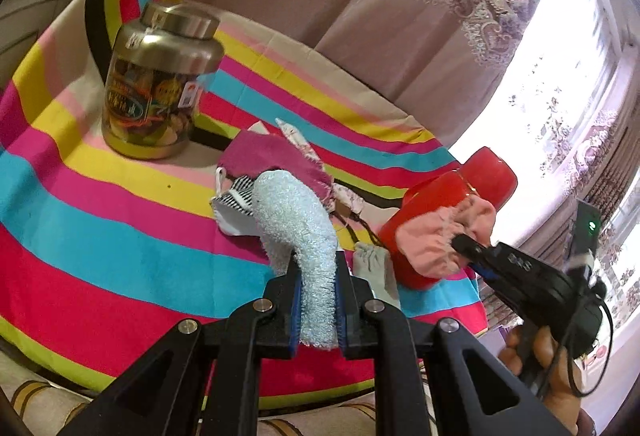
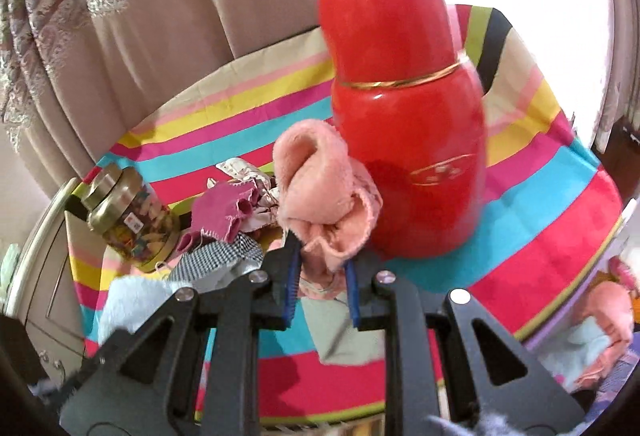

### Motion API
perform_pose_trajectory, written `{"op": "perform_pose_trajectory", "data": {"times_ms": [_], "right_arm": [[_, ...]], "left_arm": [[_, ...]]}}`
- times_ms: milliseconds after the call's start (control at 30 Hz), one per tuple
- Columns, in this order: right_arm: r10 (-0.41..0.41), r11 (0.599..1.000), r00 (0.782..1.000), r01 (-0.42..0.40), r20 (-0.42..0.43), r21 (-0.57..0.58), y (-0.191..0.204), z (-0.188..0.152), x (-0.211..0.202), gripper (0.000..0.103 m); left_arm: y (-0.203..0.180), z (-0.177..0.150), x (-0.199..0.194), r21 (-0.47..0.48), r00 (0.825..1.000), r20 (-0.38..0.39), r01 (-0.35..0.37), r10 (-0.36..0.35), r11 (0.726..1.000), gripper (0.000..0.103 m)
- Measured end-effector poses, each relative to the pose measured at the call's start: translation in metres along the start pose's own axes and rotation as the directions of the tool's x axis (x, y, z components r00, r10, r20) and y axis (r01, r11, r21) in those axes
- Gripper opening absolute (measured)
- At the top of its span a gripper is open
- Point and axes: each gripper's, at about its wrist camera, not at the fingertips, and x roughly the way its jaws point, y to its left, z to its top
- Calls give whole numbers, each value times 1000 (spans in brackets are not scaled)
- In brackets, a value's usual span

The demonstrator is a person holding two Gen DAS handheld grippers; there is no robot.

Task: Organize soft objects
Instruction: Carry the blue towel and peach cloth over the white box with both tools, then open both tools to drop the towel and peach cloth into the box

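Red flask (image 2: 404,139) and jar (image 1: 158,83) flank the rag pile (image 1: 276,171); striped cloth (image 1: 100,220) lies bare leftward

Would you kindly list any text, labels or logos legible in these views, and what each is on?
Nothing can be read with confidence.
Jar: colourful label with large characters, too blurred to read; small white sticker, unreadable.
Red flask: gold oval emblem, characters too small to read.
Right gripper body: raised markings, illegible.
Blue towel and pink cloth: no text.
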Motion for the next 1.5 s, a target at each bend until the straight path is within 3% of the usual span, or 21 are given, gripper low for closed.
{"op": "perform_pose_trajectory", "data": {"times_ms": [233, 433, 633, 867, 1267, 1367, 1467, 1500], "right_arm": [[-27, 1000, 999, 27, 45, -8, -46, 4, -57, 23], [-95, 995, 994, 95, 49, 1, -104, 0, -96, 23], [-213, 976, 977, 212, 5, 39, -173, -15, -129, 23], [-303, 950, 950, 307, -70, 58, -231, -35, -151, 23], [-368, 917, 919, 384, -140, 112, -295, -52, -174, 23], [-384, 908, 910, 403, -157, 113, -303, -54, -176, 23], [-409, 894, 891, 435, -199, 109, -313, -57, -174, 27], [-420, 888, 883, 448, -211, 108, -317, -58, -174, 27]], "left_arm": [[-34, -1, -2, 46, 998, -30, 58, -57, 997, 14], [-84, -9, 0, 116, 984, -93, 159, -149, 980, 14], [-138, -29, 13, 164, 951, -197, 270, -237, 949, 14], [-202, -61, 32, 195, 886, -335, 398, -320, 896, 14], [-249, -92, 59, 236, 835, -459, 445, -305, 864, 15], [-252, -98, 74, 233, 827, -490, 430, -276, 872, 26], [-245, -102, 92, 208, 825, -523, 365, -213, 907, 46], [-243, -102, 94, 196, 824, -525, 360, -213, 912, 46]]}}
